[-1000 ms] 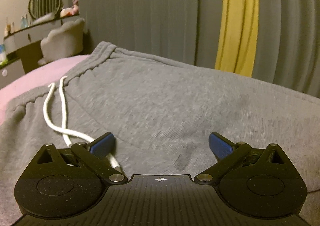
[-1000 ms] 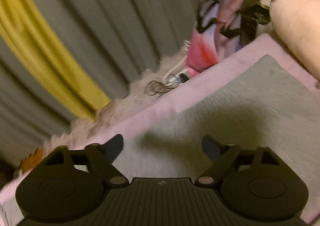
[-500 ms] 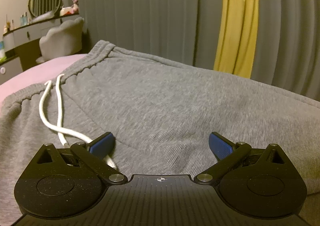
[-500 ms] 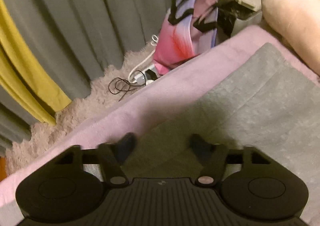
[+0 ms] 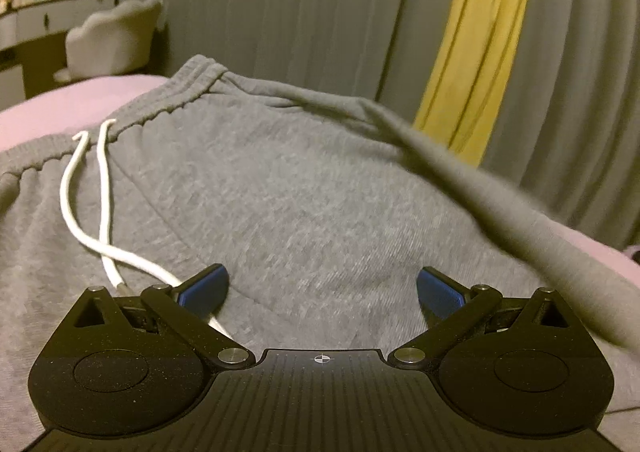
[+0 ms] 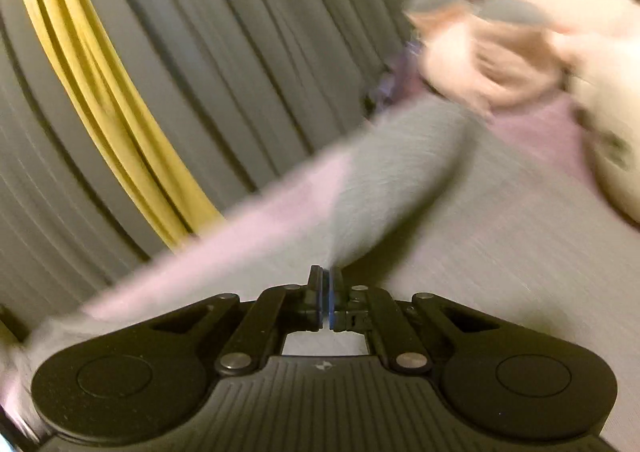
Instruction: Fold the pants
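Grey sweatpants [image 5: 300,180] lie spread on a pink bed, waistband at the far left with a white drawstring [image 5: 104,188] trailing toward me. My left gripper [image 5: 322,288] hovers low over the upper part of the pants, jaws wide open with nothing between them; the drawstring runs under its left finger. A strip of grey pant leg [image 5: 500,204] is raised and stretched across the right side. In the blurred right wrist view, my right gripper [image 6: 326,284] is shut on this grey fabric [image 6: 400,180], which pulls taut away from its tips.
The pink sheet [image 6: 260,228] shows along the bed's far edge. Grey curtains with a yellow panel [image 5: 480,32] hang behind the bed. A pale plush toy [image 6: 520,32] lies at the bed's right end. A padded chair [image 5: 112,36] and a shelf stand at far left.
The right gripper closed on the pant leg's edge and swept sideways fast, lifting the fabric into the left wrist view. The left gripper stayed open and rolled slightly.
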`<state>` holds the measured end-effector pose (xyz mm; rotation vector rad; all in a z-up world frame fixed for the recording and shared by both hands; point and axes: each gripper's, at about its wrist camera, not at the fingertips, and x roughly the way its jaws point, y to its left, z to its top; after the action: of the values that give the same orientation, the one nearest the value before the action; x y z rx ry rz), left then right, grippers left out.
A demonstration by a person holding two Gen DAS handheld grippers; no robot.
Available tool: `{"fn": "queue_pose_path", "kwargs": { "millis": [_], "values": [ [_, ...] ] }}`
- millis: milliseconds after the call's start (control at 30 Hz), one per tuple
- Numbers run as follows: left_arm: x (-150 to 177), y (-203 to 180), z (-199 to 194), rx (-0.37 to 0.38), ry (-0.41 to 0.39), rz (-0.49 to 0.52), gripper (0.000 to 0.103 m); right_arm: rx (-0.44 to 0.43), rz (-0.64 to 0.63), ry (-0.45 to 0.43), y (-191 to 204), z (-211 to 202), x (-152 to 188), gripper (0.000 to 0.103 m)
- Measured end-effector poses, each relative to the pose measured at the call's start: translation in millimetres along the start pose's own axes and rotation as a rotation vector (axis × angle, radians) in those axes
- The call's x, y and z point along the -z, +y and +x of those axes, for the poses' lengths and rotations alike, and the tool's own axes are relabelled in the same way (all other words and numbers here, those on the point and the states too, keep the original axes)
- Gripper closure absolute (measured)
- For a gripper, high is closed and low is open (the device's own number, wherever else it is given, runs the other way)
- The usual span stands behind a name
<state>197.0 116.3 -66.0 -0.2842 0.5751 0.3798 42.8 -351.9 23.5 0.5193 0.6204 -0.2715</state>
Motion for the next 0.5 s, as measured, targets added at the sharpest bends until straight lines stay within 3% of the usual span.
{"fn": "queue_pose_path", "kwargs": {
  "millis": [67, 133, 200, 233, 267, 333, 400, 500],
  "values": [
    [-13, 6, -6, 0.033, 0.050, -0.044, 0.000, 0.063, -0.005, 0.059, -18, -3, 10, 0.098],
    [-30, 13, -11, 0.094, 0.086, -0.112, 0.003, 0.081, 0.022, 0.060, -29, -6, 4, 0.096],
    [-51, 16, -10, 0.171, 0.107, -0.161, 0.004, 0.058, 0.033, 0.018, -28, -7, -8, 0.076],
    [-62, 14, -5, 0.211, 0.135, -0.177, 0.005, 0.060, 0.025, 0.004, -26, -7, -12, 0.047],
    [-73, 13, 2, 0.248, 0.167, -0.195, 0.006, 0.060, -0.001, -0.010, -19, -2, -15, 0.027],
    [-92, 7, 24, 0.326, 0.234, -0.236, 0.017, 0.065, -0.084, -0.008, -2, 16, -16, 0.026],
    [-106, -3, 48, 0.364, 0.305, -0.259, 0.021, 0.096, -0.159, 0.023, 11, 41, -17, 0.026],
    [-115, -29, 85, 0.348, 0.366, -0.181, 0.030, 0.168, -0.235, 0.054, 17, 72, -16, 0.026]
  ]
}}
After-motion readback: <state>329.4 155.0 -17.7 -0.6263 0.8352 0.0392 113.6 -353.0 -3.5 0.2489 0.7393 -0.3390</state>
